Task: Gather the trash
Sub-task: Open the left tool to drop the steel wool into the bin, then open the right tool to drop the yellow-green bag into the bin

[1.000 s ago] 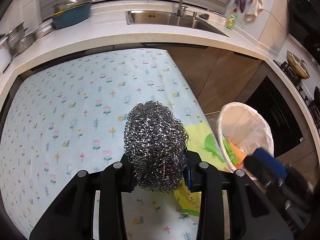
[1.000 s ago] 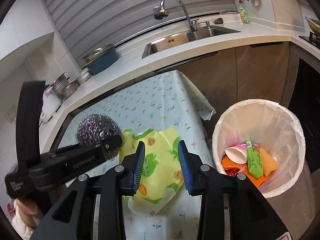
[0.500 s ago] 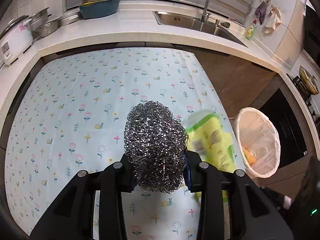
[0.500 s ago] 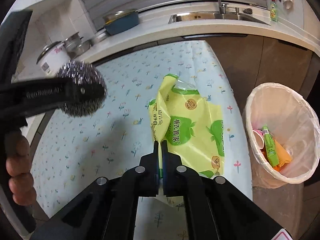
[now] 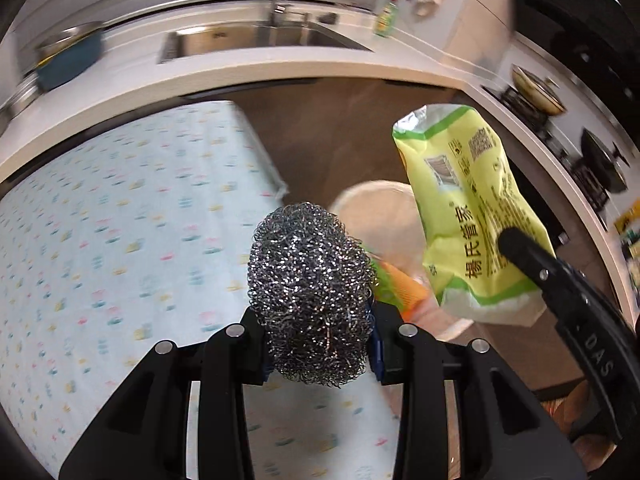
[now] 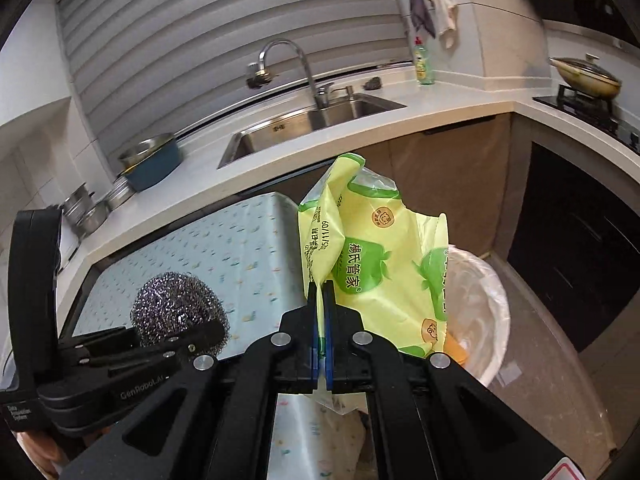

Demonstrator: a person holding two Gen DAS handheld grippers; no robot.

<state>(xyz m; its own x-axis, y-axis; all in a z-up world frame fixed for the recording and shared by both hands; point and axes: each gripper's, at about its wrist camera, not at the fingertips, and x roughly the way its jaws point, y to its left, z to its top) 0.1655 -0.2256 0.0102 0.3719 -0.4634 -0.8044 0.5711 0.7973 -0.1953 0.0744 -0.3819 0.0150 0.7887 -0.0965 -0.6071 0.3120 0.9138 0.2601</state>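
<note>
Holding orange and green scraps, lined bin (image 6: 486,304), right tool (image 6: 322,292) clamping yellow-green bag (image 6: 384,264), left tool (image 5: 316,344) gripping steel scourer (image 5: 310,292)

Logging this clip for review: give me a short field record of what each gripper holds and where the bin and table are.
left gripper: shut on steel wool scourer
right gripper: shut on yellow-green plastic bag, lifted off the table
trash bin: white-lined, beside the table, some trash inside
table: floral cloth
setting: kitchen, sink behind
</note>
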